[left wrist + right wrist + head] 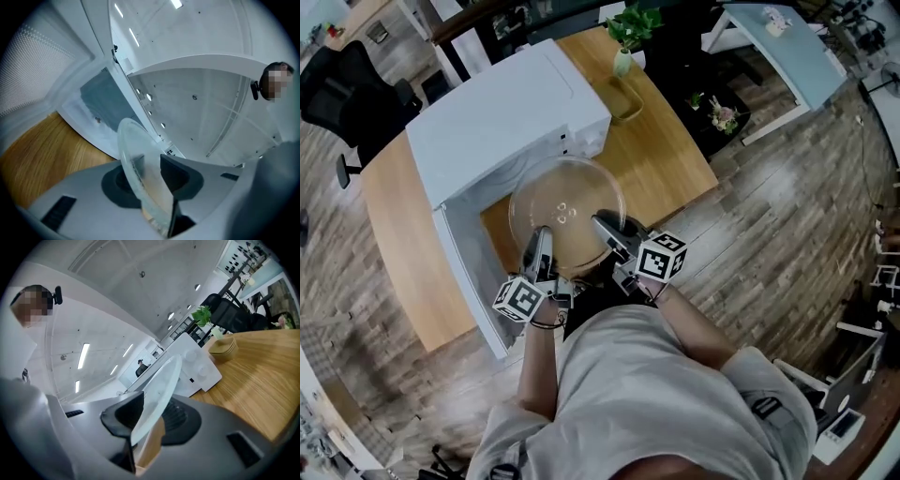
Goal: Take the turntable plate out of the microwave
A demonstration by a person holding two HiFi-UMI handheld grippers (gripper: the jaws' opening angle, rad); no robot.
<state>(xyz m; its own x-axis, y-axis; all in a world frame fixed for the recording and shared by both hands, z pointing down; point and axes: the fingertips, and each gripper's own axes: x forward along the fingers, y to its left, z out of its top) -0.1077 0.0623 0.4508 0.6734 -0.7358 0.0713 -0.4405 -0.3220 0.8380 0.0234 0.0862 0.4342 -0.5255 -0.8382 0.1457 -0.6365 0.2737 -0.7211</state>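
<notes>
**Item:** turntable plate (pixel 567 211), clear glass. It is out of the microwave (pixel 502 117) and held above the table (pixel 670 141), just in front of the open cavity.

**Holders:** left hand-held gripper (pixel 538 242) and right hand-held gripper (pixel 604 225), each clamped on the plate's near rim.

**Risk, as I judge it:** the only hold is thin edge grips on smooth glass (both on one side). The far edge may dip and the plate could slide out.
</notes>
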